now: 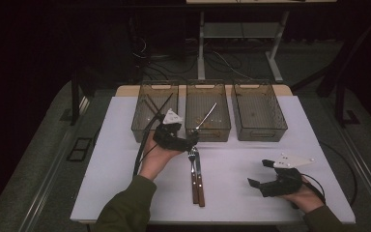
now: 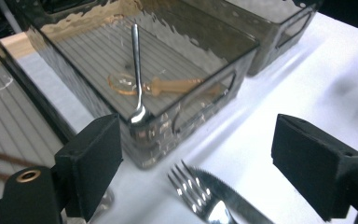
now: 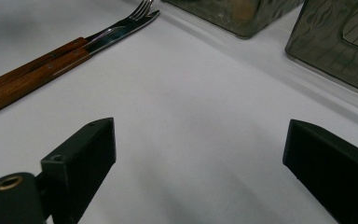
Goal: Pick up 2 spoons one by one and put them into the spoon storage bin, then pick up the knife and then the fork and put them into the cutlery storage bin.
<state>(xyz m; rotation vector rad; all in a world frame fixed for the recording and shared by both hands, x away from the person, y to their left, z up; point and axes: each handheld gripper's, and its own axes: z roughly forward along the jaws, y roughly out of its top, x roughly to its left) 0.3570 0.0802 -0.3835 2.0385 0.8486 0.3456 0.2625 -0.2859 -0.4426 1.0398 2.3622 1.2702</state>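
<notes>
One white tabletop, smooth, matte, rectangular. Three bins of smoky translucent plastic along its far edge, side by side, each rectangular with ribbed floor and a cut-out handle in the end wall. Two black grippers: left gripper just above the fork tines and close against the near wall of the middle bin, fingers spread wide, nothing between them; right gripper low over bare tabletop at the near right, well apart from the cutlery, fingers likewise spread and empty. One fork and one knife at mid-tabletop, touching side by side, polished steel heads, brown wooden handles. One slender steel spoon leaning in the middle bin, bowl down at the near wall. One amber translucent spoon flat on that bin's floor. Thin dark sticks slanting in the left bin, number unclear.
</notes>
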